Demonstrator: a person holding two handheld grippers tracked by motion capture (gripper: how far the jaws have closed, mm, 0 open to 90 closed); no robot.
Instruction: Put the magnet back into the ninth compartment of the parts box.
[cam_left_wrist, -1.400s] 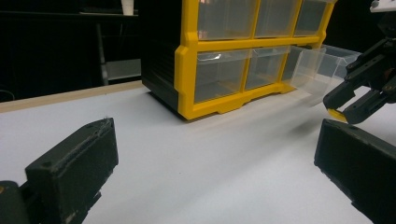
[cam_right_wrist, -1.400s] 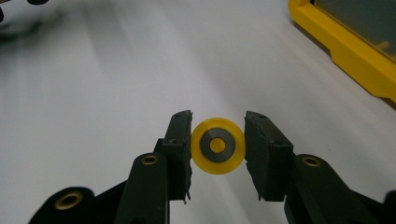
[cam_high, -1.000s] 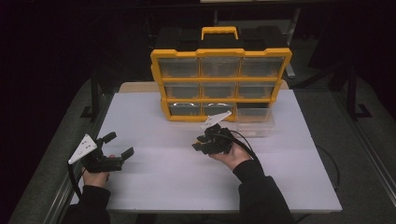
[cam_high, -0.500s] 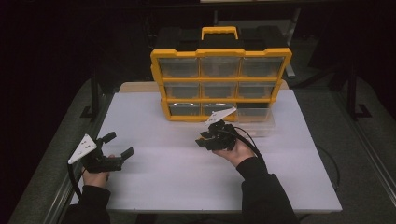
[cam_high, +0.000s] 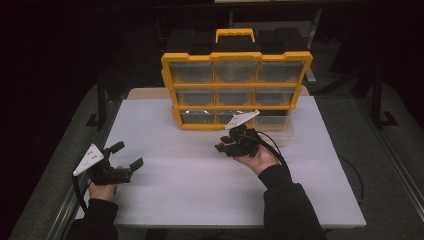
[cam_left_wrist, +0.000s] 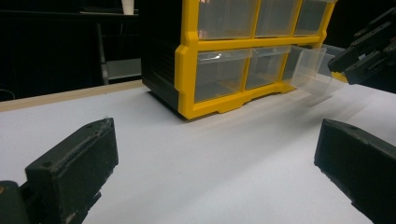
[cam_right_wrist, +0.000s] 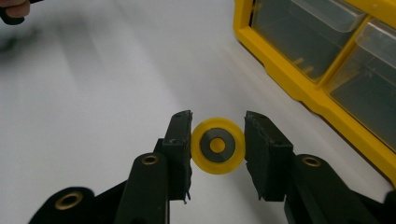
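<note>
Left hand-held gripper (cam_high: 125, 156) gapes; right hand-held gripper (cam_right_wrist: 218, 145) clamped

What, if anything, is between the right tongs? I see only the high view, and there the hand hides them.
Observer: A small yellow disc with a grey ring. The right tongs pinch it from both sides.
Operator: Is anything in the drawer that is pulled out?
Observer: In the left gripper view, the clear drawer shows nothing inside, but it is blurred there.
Operator: Do the left tongs carry something?
Observer: No. The left tongs are wide open, with just bare table between them.
</note>
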